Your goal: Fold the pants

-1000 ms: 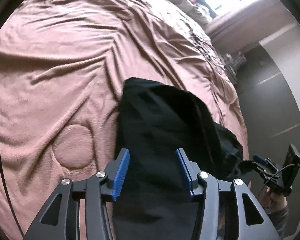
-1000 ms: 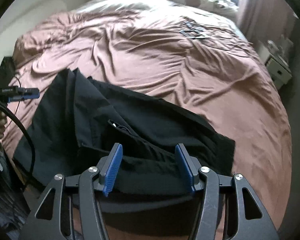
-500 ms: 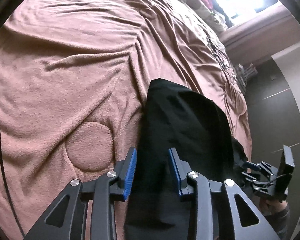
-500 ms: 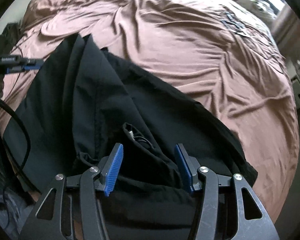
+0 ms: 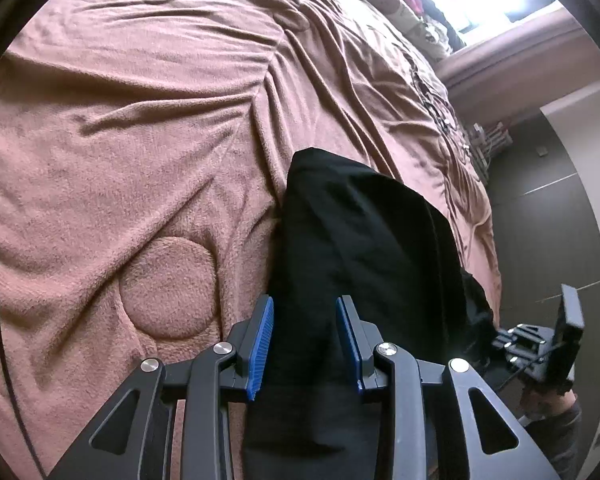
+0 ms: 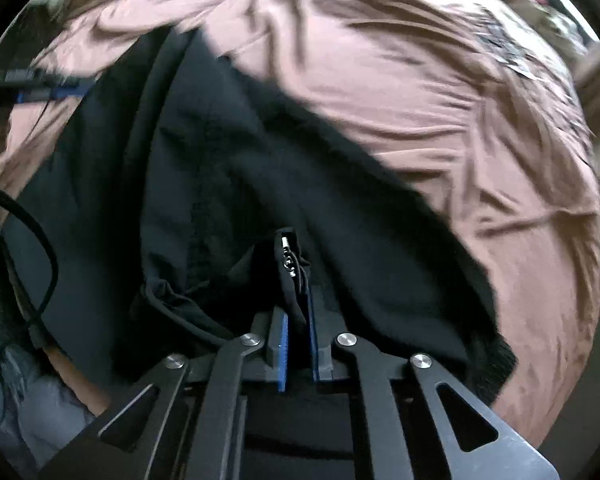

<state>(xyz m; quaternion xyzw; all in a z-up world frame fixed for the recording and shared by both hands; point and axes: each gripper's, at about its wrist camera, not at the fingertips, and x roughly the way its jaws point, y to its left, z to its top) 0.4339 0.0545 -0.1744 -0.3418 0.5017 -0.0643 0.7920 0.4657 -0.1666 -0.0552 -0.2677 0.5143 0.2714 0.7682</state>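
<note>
Pants [image 6: 260, 168] pinched by right gripper [image 6: 298, 344] (blurred).

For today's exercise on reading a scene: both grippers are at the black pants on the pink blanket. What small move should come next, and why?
Probably close the left gripper fully on the pants. The right gripper is already shut on a bunch of the fabric by the zipper, while the left's blue pads still stand apart around a ridge of cloth. Both ends need a firm hold before lifting off the blanket.
</note>
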